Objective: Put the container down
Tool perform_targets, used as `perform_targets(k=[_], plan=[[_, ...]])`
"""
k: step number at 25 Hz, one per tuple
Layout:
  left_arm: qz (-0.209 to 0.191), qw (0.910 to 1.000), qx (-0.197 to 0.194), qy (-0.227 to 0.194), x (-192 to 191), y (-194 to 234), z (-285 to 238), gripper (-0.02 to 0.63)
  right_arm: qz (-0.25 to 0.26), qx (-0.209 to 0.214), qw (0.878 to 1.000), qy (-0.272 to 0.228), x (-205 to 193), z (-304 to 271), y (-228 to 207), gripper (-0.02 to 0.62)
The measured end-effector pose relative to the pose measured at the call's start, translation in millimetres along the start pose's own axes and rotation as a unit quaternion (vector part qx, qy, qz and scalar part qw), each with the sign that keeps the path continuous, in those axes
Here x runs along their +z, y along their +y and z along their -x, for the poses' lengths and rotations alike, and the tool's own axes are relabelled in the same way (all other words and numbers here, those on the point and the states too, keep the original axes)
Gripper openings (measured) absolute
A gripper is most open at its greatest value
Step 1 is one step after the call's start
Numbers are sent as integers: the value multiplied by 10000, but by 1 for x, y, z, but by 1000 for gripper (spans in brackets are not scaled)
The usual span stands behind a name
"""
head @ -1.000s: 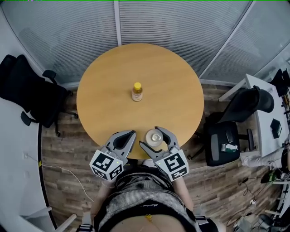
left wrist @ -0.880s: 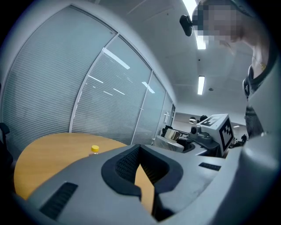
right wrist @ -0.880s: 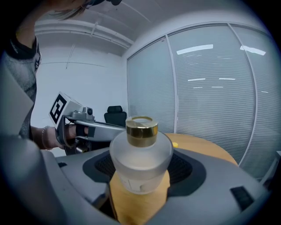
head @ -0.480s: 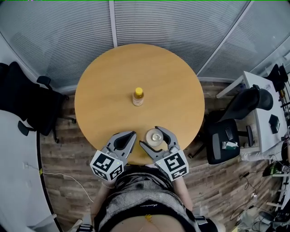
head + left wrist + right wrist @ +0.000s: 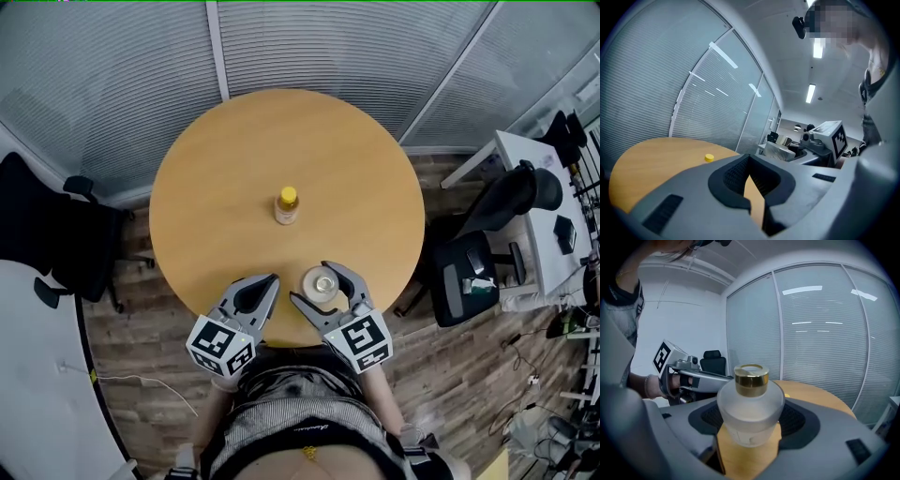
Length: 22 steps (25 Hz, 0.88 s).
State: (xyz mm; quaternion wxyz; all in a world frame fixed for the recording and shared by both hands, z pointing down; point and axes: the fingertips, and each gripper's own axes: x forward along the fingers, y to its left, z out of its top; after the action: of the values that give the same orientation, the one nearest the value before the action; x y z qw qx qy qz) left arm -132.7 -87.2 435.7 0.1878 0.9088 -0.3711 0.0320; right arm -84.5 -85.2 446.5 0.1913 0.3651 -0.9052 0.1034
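A frosted container (image 5: pixel 322 283) with a gold cap stands upright between the jaws of my right gripper (image 5: pixel 311 282), near the front edge of the round wooden table (image 5: pixel 356 169). In the right gripper view the pads press on both sides of the container (image 5: pixel 750 411), so the gripper is shut on it; whether its base touches the wood I cannot tell. My left gripper (image 5: pixel 270 281) sits just left of it, jaws nearly together with nothing between them (image 5: pixel 751 185). A small bottle with a yellow cap (image 5: pixel 287 205) stands at the table's middle.
A black office chair (image 5: pixel 56 234) stands left of the table, another (image 5: pixel 473 281) to the right beside a white desk (image 5: pixel 534 216). Glass walls with blinds curve behind the table. The table's front edge lies right under both grippers.
The head view has drifted a little, shifting the chairs and walls in frame. Both grippers and the container hold the same place on the table.
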Motion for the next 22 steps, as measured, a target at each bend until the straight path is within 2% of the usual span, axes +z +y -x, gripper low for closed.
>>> perform_targets(k=[8, 22], plan=[[3, 9999, 95, 93, -3, 23, 9, 2, -13, -32, 10000, 8, 1, -13, 6, 347], [132, 9985, 526, -20, 0, -12, -19, 2, 186, 385, 9991, -20, 0, 15, -30, 347]])
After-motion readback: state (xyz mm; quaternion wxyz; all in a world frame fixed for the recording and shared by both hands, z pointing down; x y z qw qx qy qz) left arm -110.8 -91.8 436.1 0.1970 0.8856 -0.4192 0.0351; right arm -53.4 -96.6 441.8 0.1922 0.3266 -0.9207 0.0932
